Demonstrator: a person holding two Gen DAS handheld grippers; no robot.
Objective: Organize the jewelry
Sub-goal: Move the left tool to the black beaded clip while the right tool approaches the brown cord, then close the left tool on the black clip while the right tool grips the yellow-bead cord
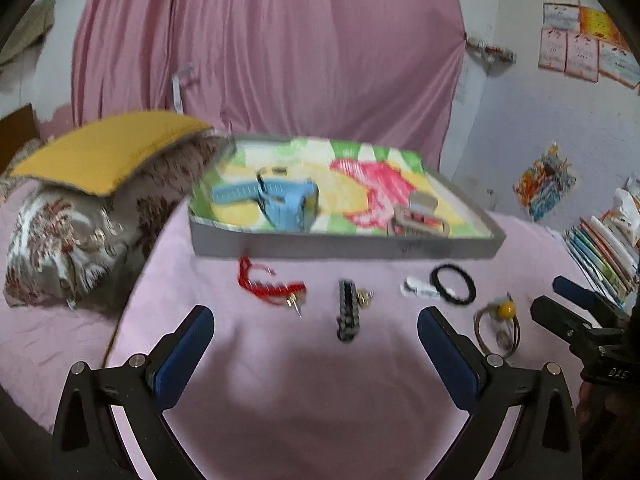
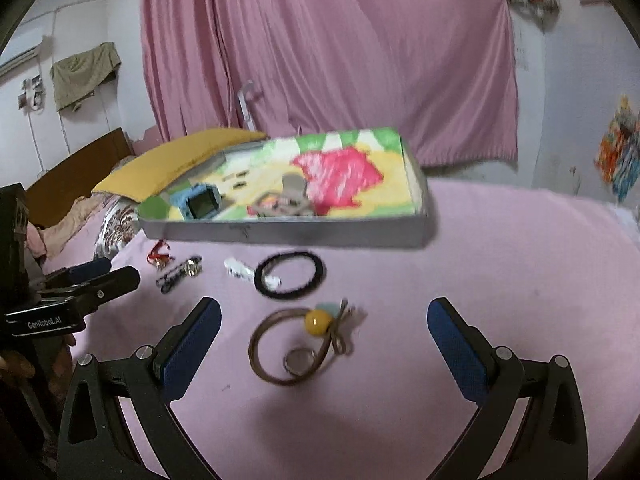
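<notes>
A shallow grey tray with a colourful lining holds a blue watch and a small box. In front of it on the pink sheet lie a red bracelet, a black beaded bracelet, a black hair band and a brown cord with a yellow bead. My left gripper is open above the beaded bracelet. My right gripper is open around the yellow-bead cord.
A yellow cushion on a patterned pillow lies left of the tray. A pink curtain hangs behind. Books are stacked at the far right. A small white item lies next to the hair band.
</notes>
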